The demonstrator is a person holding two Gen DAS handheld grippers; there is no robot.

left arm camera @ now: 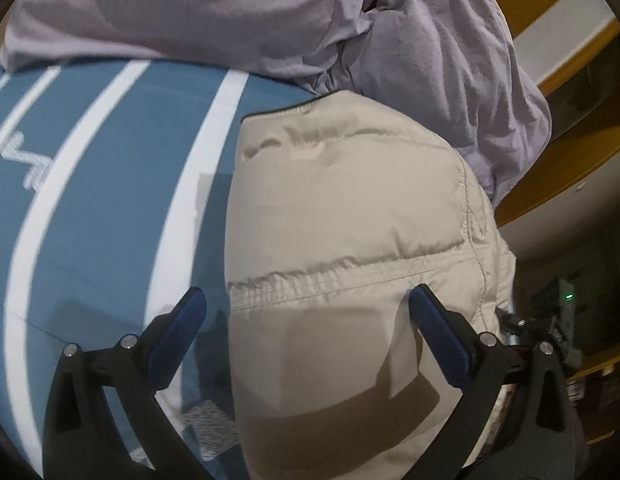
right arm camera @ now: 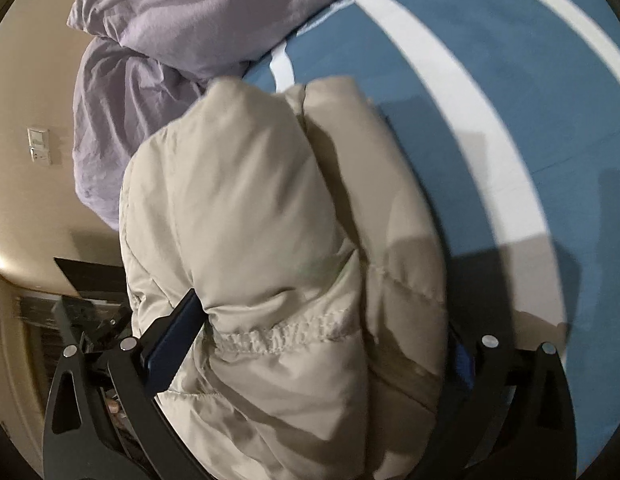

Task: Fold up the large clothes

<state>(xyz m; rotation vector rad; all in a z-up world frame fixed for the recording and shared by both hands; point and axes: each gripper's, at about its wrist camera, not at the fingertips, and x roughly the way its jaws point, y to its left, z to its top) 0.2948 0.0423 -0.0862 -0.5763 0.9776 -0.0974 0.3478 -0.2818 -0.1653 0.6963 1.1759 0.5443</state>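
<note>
A folded puffer jacket [left arm camera: 342,216] lies on the bed [left arm camera: 110,200], near the bed's edge. Behind it, a crumpled duvet [left arm camera: 238,16] is heaped on the bed, touching the jacket's far end. In the left wrist view the bare bed surface stretches to the jacket's left; in the right wrist view it stretches to the jacket's right. A wall with a switch plate [right arm camera: 39,146] stands beyond the bed.
</note>
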